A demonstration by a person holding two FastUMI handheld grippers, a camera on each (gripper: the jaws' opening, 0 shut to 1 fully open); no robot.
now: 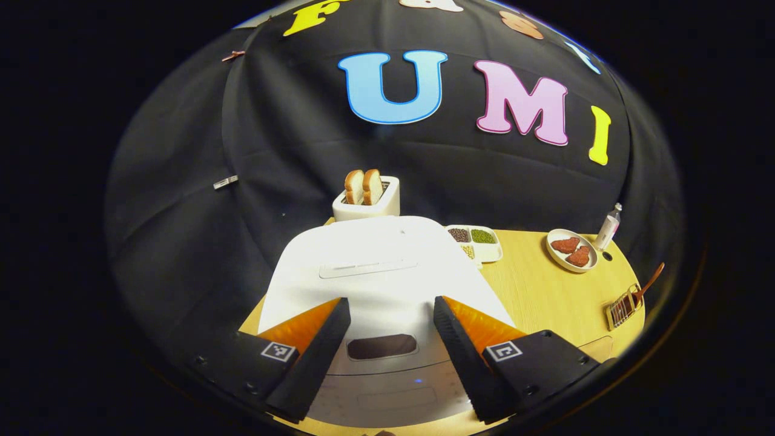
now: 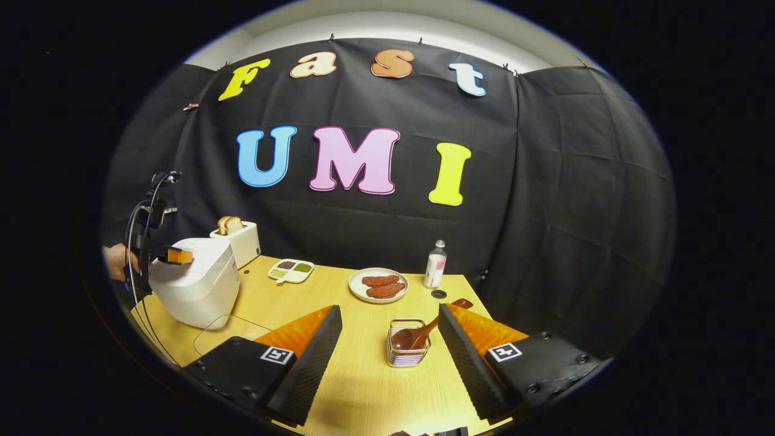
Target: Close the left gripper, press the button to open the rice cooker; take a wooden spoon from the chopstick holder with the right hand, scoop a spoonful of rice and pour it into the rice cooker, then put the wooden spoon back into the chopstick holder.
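A white rice cooker point(image 1: 375, 272) with its lid down stands right under my left gripper point(image 1: 390, 321), whose jaws are open and straddle the dark button panel point(image 1: 381, 347) on the front. In the right gripper view the same cooker point(image 2: 197, 284) stands at the table's left end, with the left gripper point(image 2: 172, 255) and a hand above it. My right gripper point(image 2: 390, 330) is open, hovering just short of the wire chopstick holder point(image 2: 407, 346). A wooden spoon point(image 2: 424, 332) leans in that holder, handle up to the right. The holder and spoon point(image 1: 633, 300) also sit far right in the left gripper view.
A toaster point(image 1: 367, 197) with bread slices stands behind the cooker. A divided dish of beans point(image 1: 478, 241), a plate of meat patties point(image 2: 379, 284) and a small bottle point(image 2: 435, 264) sit along the back of the wooden table point(image 2: 363, 387). A small dark round spot point(image 2: 438, 294) marks the table near the bottle.
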